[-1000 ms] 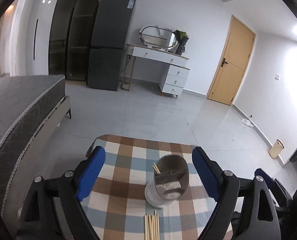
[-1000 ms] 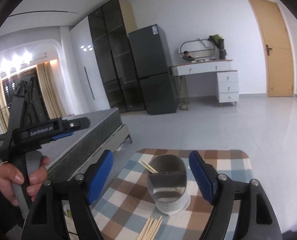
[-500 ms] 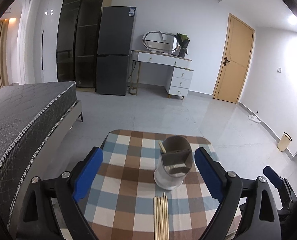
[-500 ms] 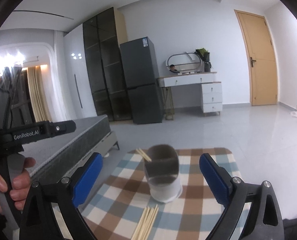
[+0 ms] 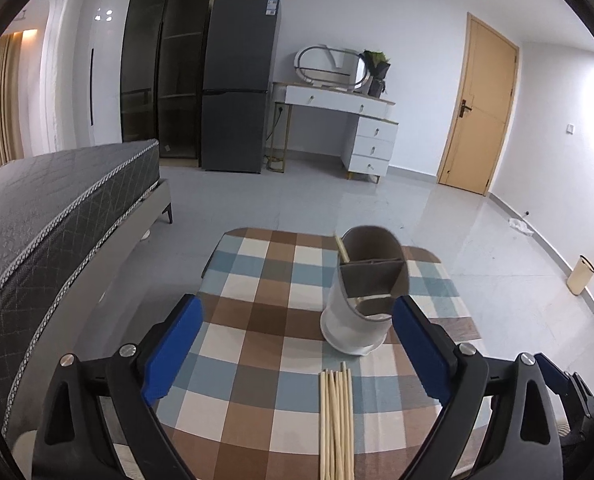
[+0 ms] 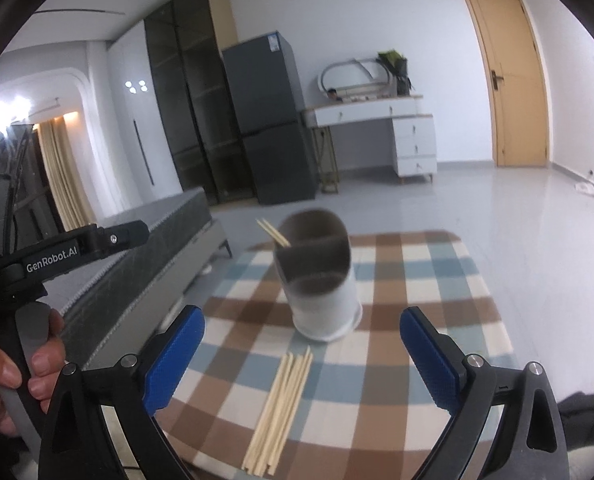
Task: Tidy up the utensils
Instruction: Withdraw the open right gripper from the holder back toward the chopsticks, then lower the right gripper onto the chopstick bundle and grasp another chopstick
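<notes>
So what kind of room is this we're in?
Probably a studio-style bedroom in a home: a bed on the left, a fridge by the far wall, and a vanity with a mirror beside it. The chopsticks and holder sit on a small checked table.

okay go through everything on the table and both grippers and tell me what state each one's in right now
Utensil holder: upright on the checked tablecloth, chopsticks already in it.
Loose chopsticks: lying flat in a bundle, near side of the holder.
Left gripper: open, empty.
Right gripper: open, empty.
</notes>
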Tool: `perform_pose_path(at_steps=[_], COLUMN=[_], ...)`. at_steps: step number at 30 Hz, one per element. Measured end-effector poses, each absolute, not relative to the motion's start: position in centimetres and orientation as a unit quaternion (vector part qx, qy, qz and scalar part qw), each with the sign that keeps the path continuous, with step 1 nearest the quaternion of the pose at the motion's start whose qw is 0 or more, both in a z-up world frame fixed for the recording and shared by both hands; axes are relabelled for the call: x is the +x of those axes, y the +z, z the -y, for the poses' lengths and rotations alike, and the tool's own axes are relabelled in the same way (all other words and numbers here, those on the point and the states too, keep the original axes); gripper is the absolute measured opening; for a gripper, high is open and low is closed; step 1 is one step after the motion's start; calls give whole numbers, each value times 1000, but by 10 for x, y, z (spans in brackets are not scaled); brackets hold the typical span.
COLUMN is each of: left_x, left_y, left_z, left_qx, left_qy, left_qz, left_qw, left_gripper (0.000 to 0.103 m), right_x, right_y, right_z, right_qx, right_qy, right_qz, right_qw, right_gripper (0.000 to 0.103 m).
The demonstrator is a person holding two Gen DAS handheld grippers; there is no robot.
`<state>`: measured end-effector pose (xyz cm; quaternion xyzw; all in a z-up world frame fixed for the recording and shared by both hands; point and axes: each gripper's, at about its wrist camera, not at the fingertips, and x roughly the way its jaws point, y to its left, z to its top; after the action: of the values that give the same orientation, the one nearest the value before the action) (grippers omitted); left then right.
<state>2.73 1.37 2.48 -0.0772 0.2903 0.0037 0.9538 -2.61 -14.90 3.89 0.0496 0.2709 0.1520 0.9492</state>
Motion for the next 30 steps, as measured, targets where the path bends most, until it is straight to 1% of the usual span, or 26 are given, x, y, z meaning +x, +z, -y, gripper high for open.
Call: perform_pose_path(at_steps=[7,12,14,16,18,20,22,24,27,28,29,30], left_x=[47,60,70,79,87,92,97,100,105,106,107,108], left_y=[-10,-50,-67,-75,-82,-87,-93,-98,-109,-112,-116,-118], left_z=[-12,-20,-27,-31,-38,-39,-43,-48,-55,-59,-62,-65], left_qx=[-67,-75,-93,-113,-134,-138,-149,-162,-187,-200,-213,-223], left_qy=[1,5,16,19,28,38,45,54,69,70,72,75], left_qz=[-326,-369,-398,-419,-435,-450,-467,-484,-521,-530,-536,-540], left_qw=[943,927,912,901,890,881,871,858,830,821,814,808], left_gripper=[93,93,93,93,93,93,93,93,93,93,93,93], right_x=[-4,16,26,37,48,59,68,78,91,96,102,107], right_y=[12,-14,-26,-37,-49,-61,-72,-82,-95,-99,-104,-108], right_z=[145,139,137,135,132,128,123,115,104,100,97,95], right_qx=[34,27,25,22,20,17,17,12,-5,-11,-14,-15], right_qy=[142,138,136,133,129,126,131,136,139,139,141,144], right_qz=[-315,-363,-385,-407,-426,-448,-468,-485,-504,-512,-521,-529], right_qw=[938,921,912,903,895,885,874,864,852,848,842,836], right_gripper=[99,98,95,88,85,79,69,64,64,62,60,54])
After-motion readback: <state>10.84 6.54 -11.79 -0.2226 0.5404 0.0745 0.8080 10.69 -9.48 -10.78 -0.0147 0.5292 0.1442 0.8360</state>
